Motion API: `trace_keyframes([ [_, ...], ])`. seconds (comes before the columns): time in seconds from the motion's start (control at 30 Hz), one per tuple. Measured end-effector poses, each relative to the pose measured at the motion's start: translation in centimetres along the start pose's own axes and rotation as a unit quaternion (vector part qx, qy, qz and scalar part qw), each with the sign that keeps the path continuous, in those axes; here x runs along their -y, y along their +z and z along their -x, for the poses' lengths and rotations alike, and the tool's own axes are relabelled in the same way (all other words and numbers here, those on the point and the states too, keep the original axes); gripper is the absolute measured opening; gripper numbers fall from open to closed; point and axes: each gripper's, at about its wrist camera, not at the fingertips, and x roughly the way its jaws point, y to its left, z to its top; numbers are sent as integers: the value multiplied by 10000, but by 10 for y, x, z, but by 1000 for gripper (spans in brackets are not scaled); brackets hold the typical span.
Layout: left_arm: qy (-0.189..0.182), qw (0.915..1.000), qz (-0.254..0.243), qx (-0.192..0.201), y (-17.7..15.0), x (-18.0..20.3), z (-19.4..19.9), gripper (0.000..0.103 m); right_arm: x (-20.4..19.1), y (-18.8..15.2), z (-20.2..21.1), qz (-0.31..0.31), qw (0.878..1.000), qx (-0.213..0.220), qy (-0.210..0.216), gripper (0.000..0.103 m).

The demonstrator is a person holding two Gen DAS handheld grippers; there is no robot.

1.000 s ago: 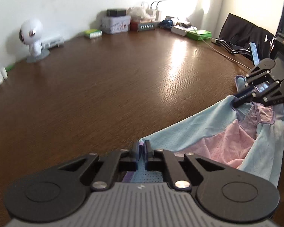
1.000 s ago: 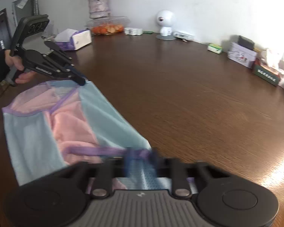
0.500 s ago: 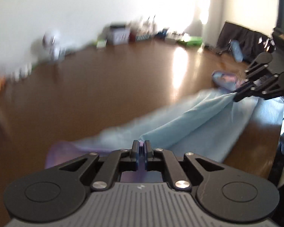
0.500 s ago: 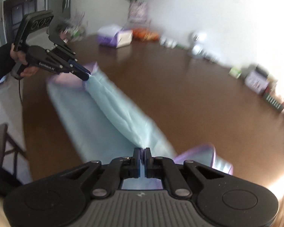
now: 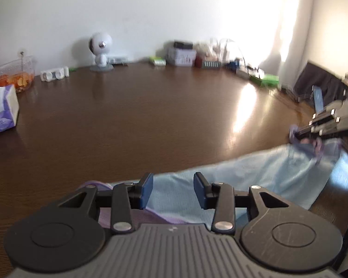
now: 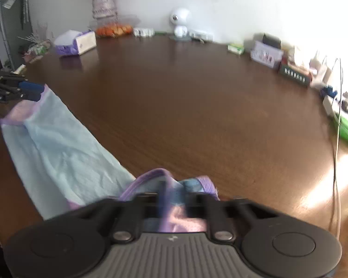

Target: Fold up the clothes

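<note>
Down it comes: half a second ago the garment (image 5: 255, 173) hung stretched in the air between the two tools, and now it lies flat on the brown wooden table (image 5: 139, 115). And the left gripper (image 5: 173, 191) has let go, its blue pads (image 5: 146, 191) spread wide with the cloth lying loose between them (a clear gap on either side). Over in the right wrist view, the right gripper (image 6: 174, 199) is a blur, with purple hem bunched between its fingers; whether it pinches or has released, I cannot tell.

Long axis now: in the left view the cloth runs from lower centre out to the right edge; in the right view the same strip (image 6: 58, 153) stretches from lower centre up to the left edge, where the left gripper (image 6: 32, 91) hovers at its far end. Pale blue mesh faces up, slightly creased, purple binding at both ends, a touch of pink showing.
</note>
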Motion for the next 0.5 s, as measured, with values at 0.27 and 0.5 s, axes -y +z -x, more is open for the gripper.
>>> trace_keyframes([
  [0.27, 232, 9995, -107, -201, -16, 7, -3, 45, -9, -74, 106, -651, 9843, 1482, -699, 2],
  [0.5, 301, 9993, 230, -64, -1, 6, 7, 48, -37, -141, 112, -895, 9854, 1355, -520, 12],
])
